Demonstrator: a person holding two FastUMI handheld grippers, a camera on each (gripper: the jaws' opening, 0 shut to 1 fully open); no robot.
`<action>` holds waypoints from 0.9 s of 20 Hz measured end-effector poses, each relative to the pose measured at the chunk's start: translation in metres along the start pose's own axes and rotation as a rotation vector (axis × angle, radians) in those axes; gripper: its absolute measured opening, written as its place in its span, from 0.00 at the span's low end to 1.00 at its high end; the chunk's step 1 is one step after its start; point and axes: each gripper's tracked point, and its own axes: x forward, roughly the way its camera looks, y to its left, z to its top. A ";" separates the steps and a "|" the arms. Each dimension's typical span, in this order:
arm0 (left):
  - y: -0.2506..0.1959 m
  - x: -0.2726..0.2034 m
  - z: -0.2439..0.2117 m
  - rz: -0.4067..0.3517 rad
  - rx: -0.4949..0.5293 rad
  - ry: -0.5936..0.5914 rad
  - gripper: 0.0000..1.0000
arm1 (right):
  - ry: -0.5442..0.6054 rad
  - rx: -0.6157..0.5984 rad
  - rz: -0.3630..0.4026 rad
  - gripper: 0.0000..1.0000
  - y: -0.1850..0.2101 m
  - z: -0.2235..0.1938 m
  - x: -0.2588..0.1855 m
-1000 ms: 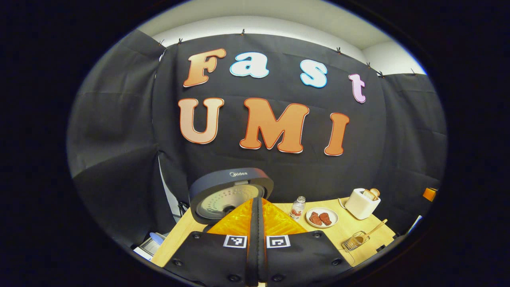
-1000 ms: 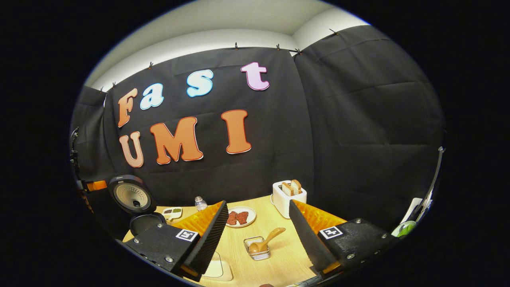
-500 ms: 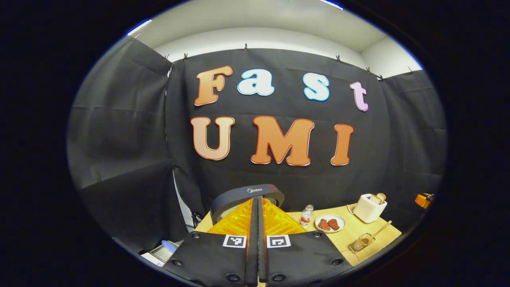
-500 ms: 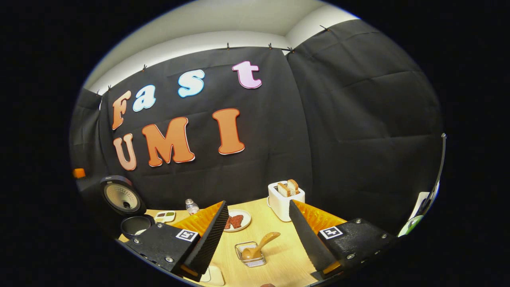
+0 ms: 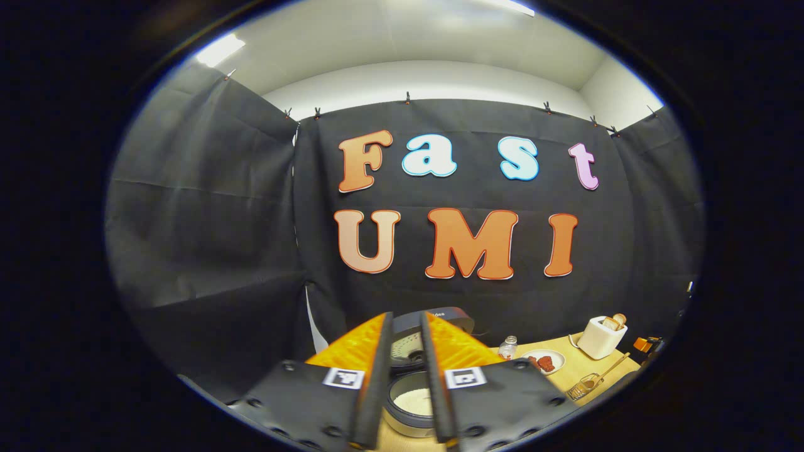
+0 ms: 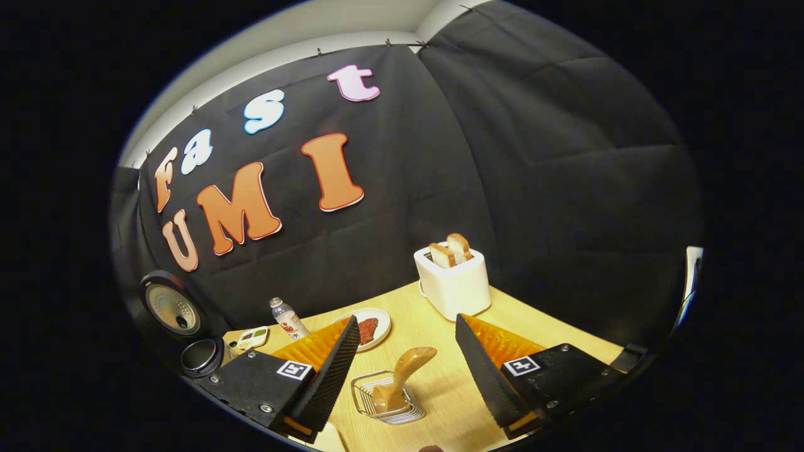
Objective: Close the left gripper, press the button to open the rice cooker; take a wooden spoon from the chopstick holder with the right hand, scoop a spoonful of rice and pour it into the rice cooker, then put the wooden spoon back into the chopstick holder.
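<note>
- Right tool (image 6: 407, 367) spread, near the spoon (image 6: 402, 376) in the holder (image 6: 386, 402) on the table (image 6: 452, 402).
- Spoon looks light, stiff, smooth; best pinched mid-handle.
- Left tool (image 5: 405, 389) slightly parted above the open cooker (image 5: 408, 402).

Wooden spoon (image 6: 402, 376) in chopstick holder (image 6: 387, 402), toaster (image 6: 453, 282) behind.

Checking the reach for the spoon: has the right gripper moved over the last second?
Yes. The right gripper has come closer to the wooden spoon in its chopstick holder; both, and the toaster, look larger.
</note>
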 end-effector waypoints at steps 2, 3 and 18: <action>0.003 -0.002 -0.004 0.004 -0.008 0.006 0.59 | 0.038 0.039 -0.005 0.95 -0.005 -0.019 0.010; 0.007 -0.004 -0.003 0.012 -0.015 0.001 0.67 | 0.056 0.058 -0.006 0.95 -0.008 -0.026 0.013; -0.001 0.002 -0.006 0.015 0.045 -0.036 1.00 | 0.156 0.309 0.122 0.51 0.014 -0.067 0.031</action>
